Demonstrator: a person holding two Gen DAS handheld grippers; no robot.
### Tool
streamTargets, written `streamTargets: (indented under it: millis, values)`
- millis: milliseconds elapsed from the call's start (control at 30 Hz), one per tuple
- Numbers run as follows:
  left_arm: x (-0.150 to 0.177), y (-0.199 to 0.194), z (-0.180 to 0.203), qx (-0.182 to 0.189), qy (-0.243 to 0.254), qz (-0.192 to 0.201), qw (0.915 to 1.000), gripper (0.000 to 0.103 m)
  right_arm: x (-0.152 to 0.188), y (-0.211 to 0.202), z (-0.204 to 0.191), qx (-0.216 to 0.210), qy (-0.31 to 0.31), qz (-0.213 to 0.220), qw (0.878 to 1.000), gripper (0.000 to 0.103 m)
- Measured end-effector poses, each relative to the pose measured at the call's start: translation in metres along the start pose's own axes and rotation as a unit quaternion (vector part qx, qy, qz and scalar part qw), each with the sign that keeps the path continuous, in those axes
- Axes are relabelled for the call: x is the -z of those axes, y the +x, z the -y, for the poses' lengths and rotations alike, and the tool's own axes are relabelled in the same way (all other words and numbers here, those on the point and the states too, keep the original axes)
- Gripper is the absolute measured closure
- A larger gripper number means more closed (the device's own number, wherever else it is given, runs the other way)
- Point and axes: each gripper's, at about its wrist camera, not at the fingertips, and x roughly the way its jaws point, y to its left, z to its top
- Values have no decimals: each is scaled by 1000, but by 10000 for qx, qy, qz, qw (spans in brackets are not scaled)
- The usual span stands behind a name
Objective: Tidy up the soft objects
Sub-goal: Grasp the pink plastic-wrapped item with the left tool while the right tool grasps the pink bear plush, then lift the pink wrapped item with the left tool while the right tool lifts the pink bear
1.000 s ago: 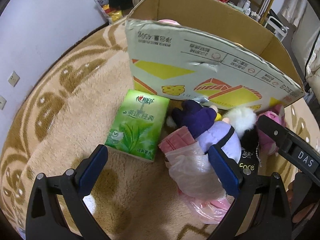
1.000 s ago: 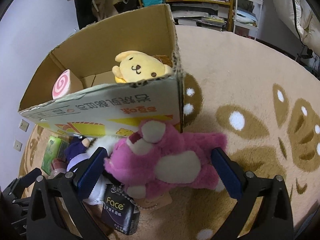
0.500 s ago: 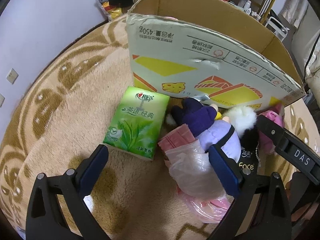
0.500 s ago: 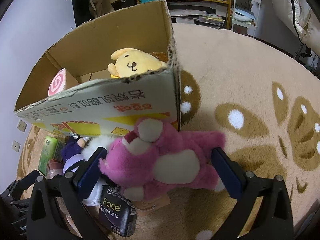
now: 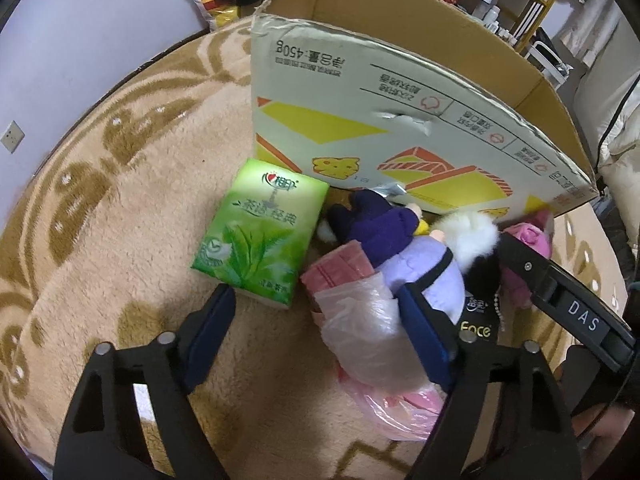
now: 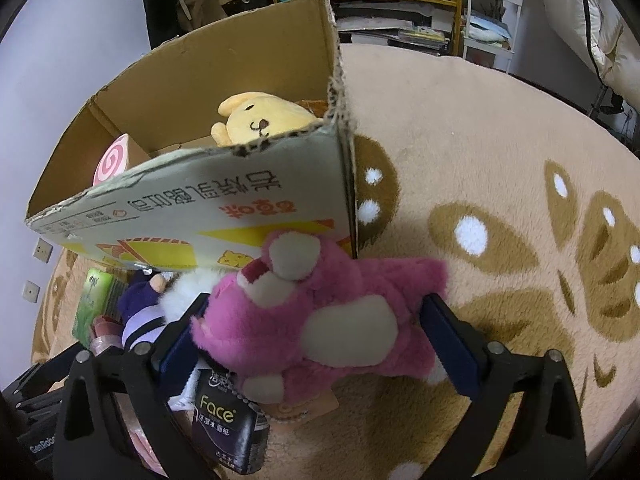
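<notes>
Ahead of the left gripper (image 5: 316,320), whose jaws have just been closing but stand apart with only the edge of a plastic bag (image 5: 368,332) between them, lies a green tissue pack (image 5: 260,232). Beyond it stands a cardboard box (image 5: 360,120) printed "450g". Right of the jaws, a black pack (image 5: 478,326) reads "Face".

Between the right gripper's (image 6: 316,320) jaws, touching both pads, sits a pink plush bear (image 6: 320,320). Below it lies the "Face" pack; beyond, a yellow plush dog (image 6: 260,120) sits in the box.
</notes>
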Motion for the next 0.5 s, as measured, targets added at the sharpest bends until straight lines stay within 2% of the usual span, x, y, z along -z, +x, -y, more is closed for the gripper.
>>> streamTargets:
  millis: [67,200,267,433,500]
  values:
    - [2,-1,0,6,17,8,10000,24,1,0,2,-69,44,-61,9999,3]
    - [4,-3,1,131,22,-4,9999,36,4,-3,3,-83,-17,-93,9999,7]
    - [6,-5,3,180,50,7,9998,43,5,-5,2,-60,-99,-106,9999,9]
    - [8,-10,10,265,235,60,9994,73,10,-12,1,-67,-185,-108,9997,12]
    - [11,-12,13,84,354,112,9993,77,11,-15,0,-73,-201,-89,9997,13]
